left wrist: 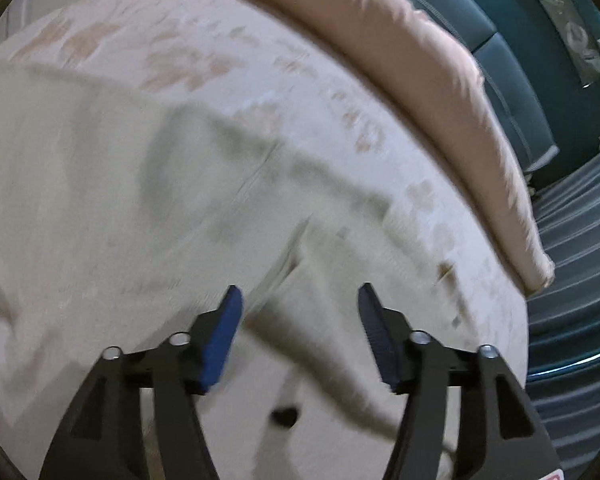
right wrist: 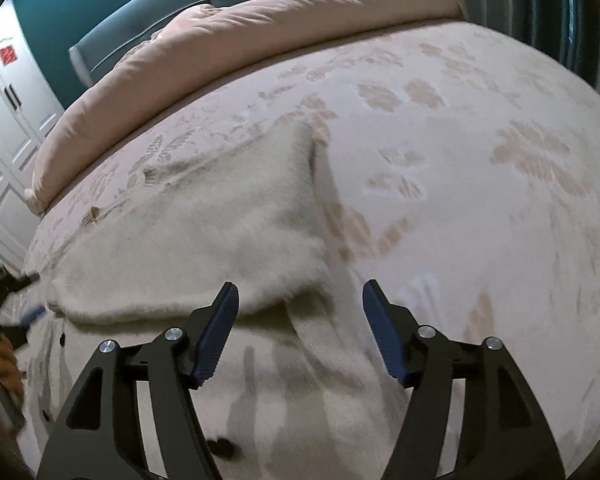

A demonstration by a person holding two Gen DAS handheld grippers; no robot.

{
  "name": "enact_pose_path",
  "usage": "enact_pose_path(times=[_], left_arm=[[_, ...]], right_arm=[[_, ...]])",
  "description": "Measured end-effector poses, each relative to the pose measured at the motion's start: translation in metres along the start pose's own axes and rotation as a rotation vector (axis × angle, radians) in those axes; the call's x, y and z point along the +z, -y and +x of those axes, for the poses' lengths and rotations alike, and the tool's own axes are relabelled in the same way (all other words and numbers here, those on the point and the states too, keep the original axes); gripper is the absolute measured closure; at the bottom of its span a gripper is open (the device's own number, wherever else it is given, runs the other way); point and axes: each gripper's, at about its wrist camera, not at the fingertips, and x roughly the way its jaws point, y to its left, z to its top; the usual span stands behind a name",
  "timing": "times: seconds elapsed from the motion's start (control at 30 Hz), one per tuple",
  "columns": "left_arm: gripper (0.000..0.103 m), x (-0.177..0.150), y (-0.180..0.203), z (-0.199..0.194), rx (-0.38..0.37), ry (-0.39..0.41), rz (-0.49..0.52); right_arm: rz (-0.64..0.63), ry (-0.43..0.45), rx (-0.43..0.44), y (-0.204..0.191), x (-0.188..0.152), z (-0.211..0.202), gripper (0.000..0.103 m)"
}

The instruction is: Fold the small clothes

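Left wrist view. My left gripper (left wrist: 300,300) hangs w/ jaws spread wide, nothing between the ribbed blue pads (left wrist: 220,340); black angular finger frames w/ silver bolt heads. Under it lies the cream garment (left wrist: 100,208), fuzzy knit, motion-blurred, a seam or edge running toward 12 o'clock from the gripper; a dark button (left wrist: 285,416) sits at 6 o'clock. It rests on the bedspread (left wrist: 204,44), pale w/ woven tan leaf motifs. A rolled pink duvet (left wrist: 420,64) curves from 12 to 3 o'clock; a teal padded headboard (left wrist: 500,52) lies beyond it.

Right wrist view. My right gripper (right wrist: 300,300) is likewise agape and empty, same blue pads (right wrist: 216,340). The garment (right wrist: 204,240) spreads from 9 o'clock to center: a folded fluffy panel w/ a pointed corner toward 12, its lower edge just beside the left pad; smoother cloth w/ dark buttons (right wrist: 220,446) at 6 o'clock. Bedspread (right wrist: 480,140) fills 1–5 o'clock. Duvet (right wrist: 260,28) at 11–12. White paneled wardrobe (right wrist: 12,112) at 9–10 carries red stickers (right wrist: 7,54); writing unreadable.
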Motion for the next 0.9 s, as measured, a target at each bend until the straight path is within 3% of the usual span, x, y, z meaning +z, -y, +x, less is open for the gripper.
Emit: enact_pose_path(times=[0.17,0.2,0.23,0.27,0.3,0.37,0.43,0.5,0.53,0.6,0.7,0.8,0.83,0.9], left_arm=[[0.041,-0.006,0.002,0.024,-0.002,-0.028,0.006],[0.047,-0.003,0.005,0.025,-0.009,-0.035,0.016],[0.087,0.000,0.009,0.023,-0.044,-0.037,0.021],[0.098,0.003,0.011,0.021,-0.098,-0.056,0.021],[0.098,0.004,0.012,0.015,-0.115,-0.044,0.013],[0.098,0.002,0.017,-0.010,-0.128,0.026,0.043],[0.099,-0.005,0.013,-0.031,-0.131,0.055,0.059],[0.099,-0.014,0.000,-0.036,-0.078,0.072,0.066],[0.099,-0.018,-0.007,-0.030,-0.032,0.067,0.077],[0.099,-0.028,-0.027,0.002,0.043,-0.021,0.053],[0.098,-0.035,-0.028,0.002,0.028,0.017,0.060],[0.097,-0.038,-0.020,0.002,0.060,0.027,0.108],[0.097,-0.039,-0.020,0.002,0.062,0.030,0.111],[0.097,-0.040,-0.019,0.004,0.067,0.039,0.119]], right_arm=[[0.004,-0.060,0.001,0.002,-0.009,0.013,0.035],[-0.002,-0.062,0.004,0.000,-0.006,0.018,0.034],[-0.001,-0.060,0.009,-0.001,-0.002,0.020,0.034],[0.011,-0.064,0.034,-0.002,0.004,0.025,0.034],[0.026,-0.066,0.064,-0.002,0.011,0.029,0.038],[0.055,-0.069,0.090,-0.003,0.021,0.036,0.082],[0.070,-0.040,0.126,-0.002,0.028,0.030,0.085],[0.048,0.015,0.148,-0.002,0.027,0.016,0.086],[0.016,-0.005,0.122,-0.002,0.022,0.023,0.086],[-0.020,-0.100,0.066,0.002,0.012,0.051,0.083],[0.005,-0.053,0.068,-0.001,0.022,0.026,0.083],[0.010,0.097,0.039,-0.014,0.033,-0.015,0.081],[-0.008,0.113,0.065,-0.023,0.035,-0.019,0.081],[-0.071,0.064,0.137,-0.043,0.037,-0.008,0.082]])
